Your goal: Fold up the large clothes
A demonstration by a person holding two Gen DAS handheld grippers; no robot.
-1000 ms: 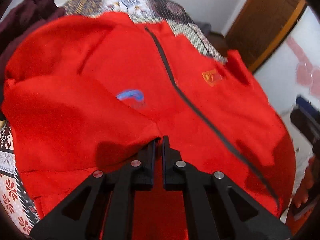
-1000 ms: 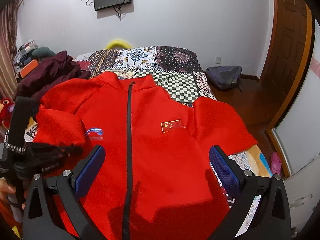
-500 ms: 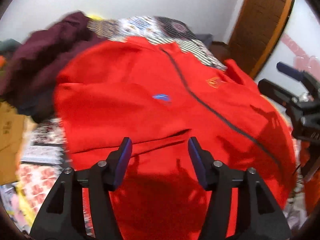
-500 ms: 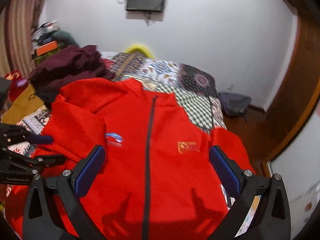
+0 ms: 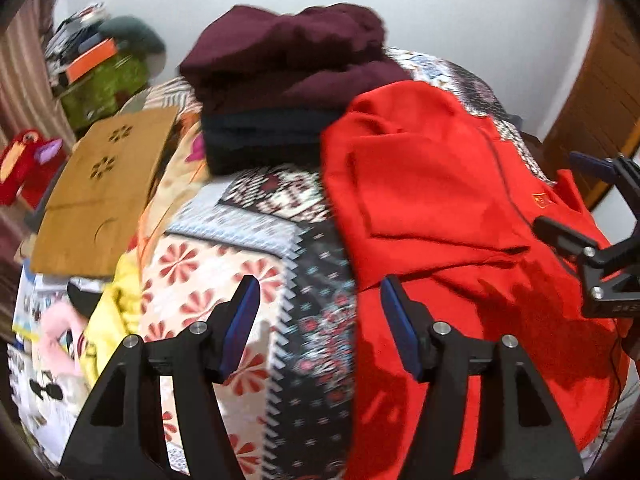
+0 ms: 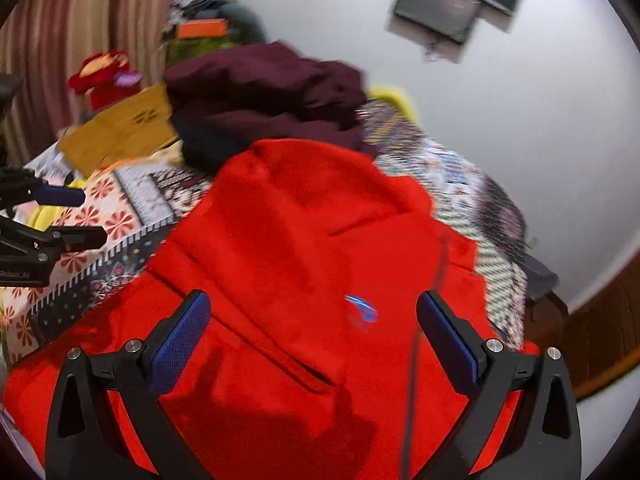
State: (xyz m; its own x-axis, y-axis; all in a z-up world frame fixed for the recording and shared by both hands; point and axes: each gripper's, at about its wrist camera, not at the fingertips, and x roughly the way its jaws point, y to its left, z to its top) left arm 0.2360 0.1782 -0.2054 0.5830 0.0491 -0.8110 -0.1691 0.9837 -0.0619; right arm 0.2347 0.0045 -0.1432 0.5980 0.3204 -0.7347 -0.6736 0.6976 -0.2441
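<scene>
Both my claws are hanging released over the red jacket on the bed.

My left claw (image 5: 320, 320) is gaping with nothing between its blue pads, its jaws having just been opening; it is hovering at the lower centre of its view over the patterned bedspread (image 5: 224, 280), just beside the jacket's left edge; the red jacket (image 5: 460, 240) is lying spread across the right half of that view with one sleeve folded in over its front; my right claw (image 6: 312, 336) is standing wide and empty above the jacket's chest (image 6: 304, 248), the dark zip (image 6: 416, 344) running down at the right of the frame; a heap of maroon clothes (image 5: 288, 60) is sitting at the top centre, touching the jacket's collar end.
</scene>
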